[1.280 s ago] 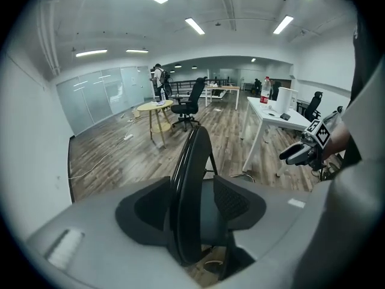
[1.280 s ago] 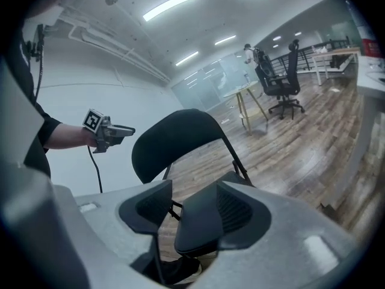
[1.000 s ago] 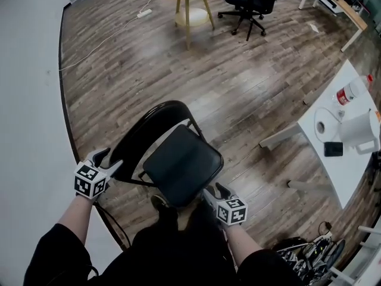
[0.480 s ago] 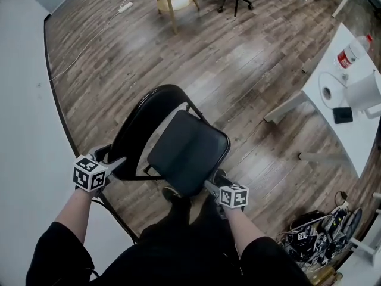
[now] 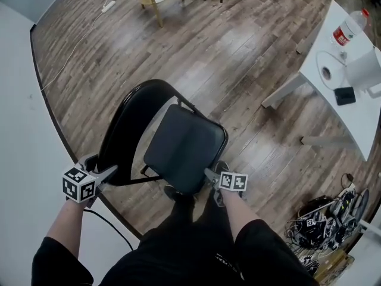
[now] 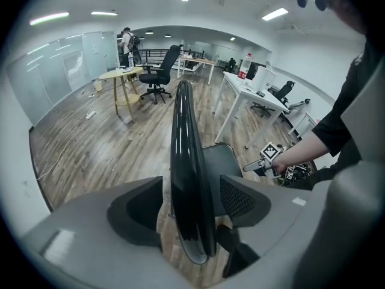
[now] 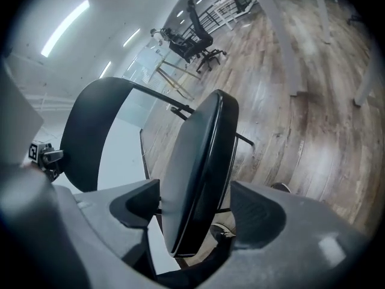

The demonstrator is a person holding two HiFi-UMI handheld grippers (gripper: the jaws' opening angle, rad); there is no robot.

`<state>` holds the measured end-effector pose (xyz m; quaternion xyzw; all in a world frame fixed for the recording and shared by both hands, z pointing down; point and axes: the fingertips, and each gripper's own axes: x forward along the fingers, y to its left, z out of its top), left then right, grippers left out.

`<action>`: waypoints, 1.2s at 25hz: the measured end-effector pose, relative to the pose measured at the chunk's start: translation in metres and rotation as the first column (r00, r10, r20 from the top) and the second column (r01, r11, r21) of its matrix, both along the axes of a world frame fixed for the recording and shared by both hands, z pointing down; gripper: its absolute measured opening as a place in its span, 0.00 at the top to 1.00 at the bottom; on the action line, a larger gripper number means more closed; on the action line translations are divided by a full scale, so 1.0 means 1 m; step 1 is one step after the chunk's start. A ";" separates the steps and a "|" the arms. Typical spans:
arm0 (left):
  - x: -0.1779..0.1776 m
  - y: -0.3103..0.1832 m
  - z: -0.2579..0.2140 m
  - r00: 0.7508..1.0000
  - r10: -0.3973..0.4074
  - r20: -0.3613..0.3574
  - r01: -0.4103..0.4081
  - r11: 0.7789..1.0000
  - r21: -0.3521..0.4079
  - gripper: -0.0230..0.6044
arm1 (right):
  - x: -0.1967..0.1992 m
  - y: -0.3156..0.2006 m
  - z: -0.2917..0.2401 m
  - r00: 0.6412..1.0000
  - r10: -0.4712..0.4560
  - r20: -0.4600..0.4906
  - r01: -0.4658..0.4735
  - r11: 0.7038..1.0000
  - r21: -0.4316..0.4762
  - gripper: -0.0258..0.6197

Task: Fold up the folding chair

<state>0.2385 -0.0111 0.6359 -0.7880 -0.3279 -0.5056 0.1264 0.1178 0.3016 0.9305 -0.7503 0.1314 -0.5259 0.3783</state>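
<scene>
The folding chair (image 5: 172,142) stands opened out on the wooden floor (image 5: 238,58), just in front of the person's legs. Its black seat (image 5: 184,151) lies roughly flat, and its curved black backrest (image 5: 122,127) is on the side of the seat towards the white wall.

The left gripper (image 5: 101,167) is at the lower end of the backrest. The backrest's thin edge runs upright through the gap between this gripper's fingers (image 6: 135,206). These fingers have just been opening and stand spread, with floor visible between the backrest and the left pad and a narrower slit at the right pad. Neither pad presses on the chair.

The right gripper (image 5: 213,171) is at the seat's near corner, on the side away from the backrest. In the right gripper view the seat shows edge-on, tilted, and its padded rim passes between the fingers (image 7: 258,212). These have just been opening as well. They are released, with a clear gap on both sides of the rim.

A shoe (image 5: 175,193) shows on the floor under the near edge of the seat. A white bench (image 5: 333,109) carrying a bottle (image 5: 346,28) stands well apart from the chair, beyond the seat side.
</scene>
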 end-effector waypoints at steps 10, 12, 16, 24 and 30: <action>0.000 0.004 0.003 0.999 0.033 0.021 -0.033 0.999 -0.020 0.48 | 0.009 -0.011 0.032 0.991 0.126 0.042 -0.129 0.988 0.088 0.39; 0.001 0.005 0.006 0.999 0.035 0.030 -0.034 0.999 -0.026 0.48 | 0.013 -0.012 0.037 0.988 0.150 0.045 -0.154 0.982 0.106 0.39; 0.000 0.010 0.012 0.998 0.046 0.049 -0.044 0.998 -0.039 0.48 | 0.021 -0.014 0.043 0.980 0.190 0.052 -0.195 0.972 0.132 0.39; 0.005 0.020 0.016 0.997 0.052 0.057 -0.049 0.997 -0.053 0.51 | 0.033 -0.019 0.055 0.982 0.178 0.067 -0.186 0.972 0.143 0.39; 0.001 0.024 0.020 0.997 0.052 0.065 -0.049 0.998 -0.048 0.77 | 0.037 -0.024 0.055 0.983 0.160 0.090 -0.175 0.966 0.192 0.49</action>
